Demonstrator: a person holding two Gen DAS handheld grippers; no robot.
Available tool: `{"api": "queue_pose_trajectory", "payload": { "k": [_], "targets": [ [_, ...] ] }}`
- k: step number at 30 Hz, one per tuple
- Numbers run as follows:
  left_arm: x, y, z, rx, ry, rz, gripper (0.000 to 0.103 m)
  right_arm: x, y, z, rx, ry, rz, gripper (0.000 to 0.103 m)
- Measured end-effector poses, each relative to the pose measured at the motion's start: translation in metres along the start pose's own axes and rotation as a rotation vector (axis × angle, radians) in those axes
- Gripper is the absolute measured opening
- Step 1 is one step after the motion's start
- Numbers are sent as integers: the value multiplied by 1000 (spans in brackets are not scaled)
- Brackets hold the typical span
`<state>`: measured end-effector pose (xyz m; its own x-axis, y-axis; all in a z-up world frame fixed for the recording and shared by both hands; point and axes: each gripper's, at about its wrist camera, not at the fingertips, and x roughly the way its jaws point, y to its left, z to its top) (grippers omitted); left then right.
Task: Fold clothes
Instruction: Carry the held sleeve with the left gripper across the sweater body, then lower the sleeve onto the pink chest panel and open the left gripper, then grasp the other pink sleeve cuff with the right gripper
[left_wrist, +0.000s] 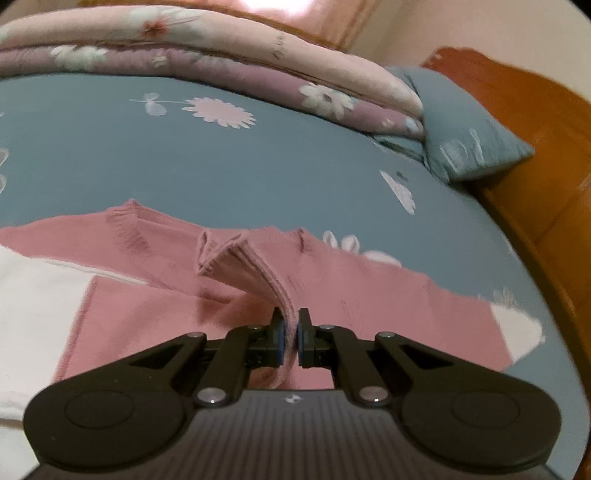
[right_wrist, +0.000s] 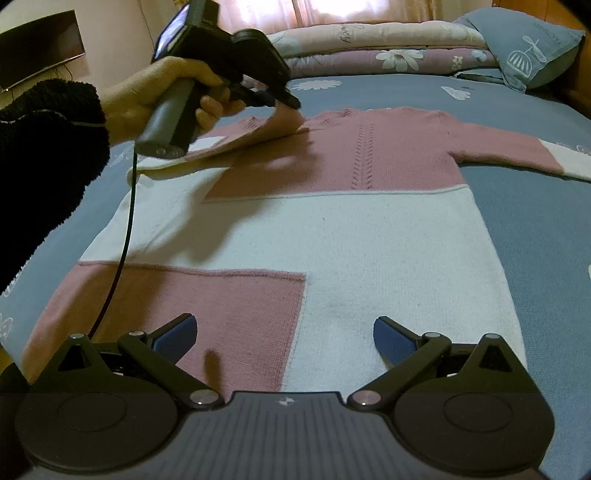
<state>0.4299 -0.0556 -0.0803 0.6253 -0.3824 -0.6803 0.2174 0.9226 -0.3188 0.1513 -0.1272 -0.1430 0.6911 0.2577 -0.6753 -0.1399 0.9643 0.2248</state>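
While its blue pads stand wide apart with nothing between them, the right claw (right_wrist: 284, 338) hovers low over the hem end of the sweater (right_wrist: 369, 240), pointing along the garment toward the neckline. This pink and white knit lies spread flat on the bed (right_wrist: 535, 229), over a blue sheet printed with pale flowers, its right sleeve stretched out sideways. Farther up, a person's hand (right_wrist: 166, 96) in a dark fuzzy sleeve (right_wrist: 48, 147) grips the left tool by its handle, wrist bent so the tool tilts downward, with a black cable (right_wrist: 122, 251) hanging from it across the cloth. The left claw (left_wrist: 291, 338) is pinched together on a ribbed pink edge of the sweater near the left shoulder, lifting that part clear of the bed so the sleeve folds over the body. Beyond the collar lie folded floral quilts (right_wrist: 388, 48) and a blue pillow (right_wrist: 524, 48) against a wooden headboard (left_wrist: 535, 122)
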Motion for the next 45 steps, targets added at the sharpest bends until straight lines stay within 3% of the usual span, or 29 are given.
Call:
{"api": "queue_pose_trajectory", "payload": {
  "k": [8,24,31,34,38,41,45],
  "targets": [
    [9,-14,-14,94,39,40,6,1,0,0,0,0,-3,103],
    [13,-24,-27,108,94,-34,19,1,3,0,-10,2,-11,103],
    [-16,-31,-30,168,100,-28,22,-2,1,2,16,1,-23,103],
    [-39,-24,-31,199,96,-16,30,-7,0,7,46,-1,-23,103],
    [-79,-9,-40,265,56,63,54,-19,-3,22,62,-18,-26,103],
    [-101,14,-53,268,26,122,59,-26,-7,46,76,-32,-9,103],
    [-104,36,-81,240,83,215,63,-23,-11,93,70,-69,-7,103]
  ]
}}
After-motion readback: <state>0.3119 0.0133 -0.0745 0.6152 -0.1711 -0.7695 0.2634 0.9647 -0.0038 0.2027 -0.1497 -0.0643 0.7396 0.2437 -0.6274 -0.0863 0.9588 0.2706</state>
